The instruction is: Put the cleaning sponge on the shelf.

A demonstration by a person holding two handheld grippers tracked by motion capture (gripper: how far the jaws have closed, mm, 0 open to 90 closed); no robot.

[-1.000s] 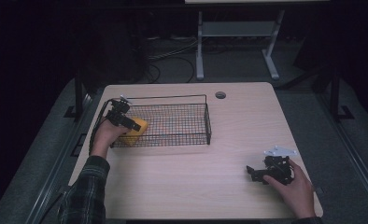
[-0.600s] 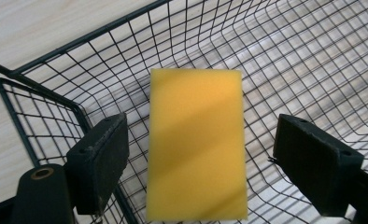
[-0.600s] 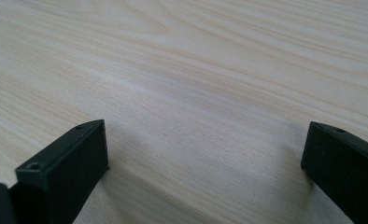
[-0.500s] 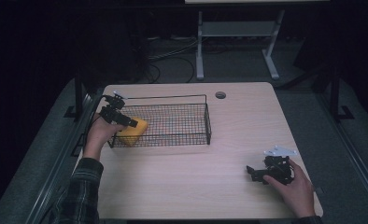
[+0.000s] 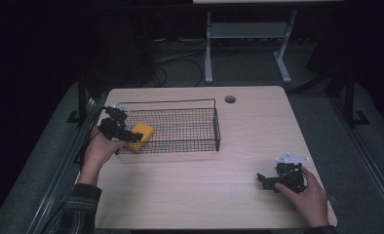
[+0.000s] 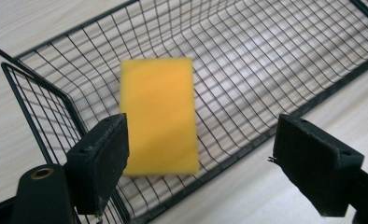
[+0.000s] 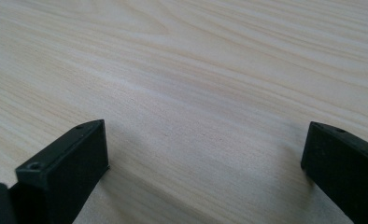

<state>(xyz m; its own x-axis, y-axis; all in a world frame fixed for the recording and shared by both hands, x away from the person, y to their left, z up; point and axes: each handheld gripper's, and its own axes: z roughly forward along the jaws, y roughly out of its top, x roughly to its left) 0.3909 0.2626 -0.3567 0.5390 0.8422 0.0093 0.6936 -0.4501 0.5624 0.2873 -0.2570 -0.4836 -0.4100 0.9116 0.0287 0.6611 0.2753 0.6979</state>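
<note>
Left gripper (image 6: 198, 161): jaws wide apart, empty, above the black wire basket's (image 6: 266, 74) end.
Yellow rectangular sponge (image 6: 159, 116): inside basket.
Right gripper (image 7: 205, 170): jaws wide, empty, over pale wooden counter (image 7: 196, 70).

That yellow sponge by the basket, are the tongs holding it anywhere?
No. The left tongs stand open with the yellow sponge loose beyond them in the wire basket. The right tongs are open over bare table.
</note>
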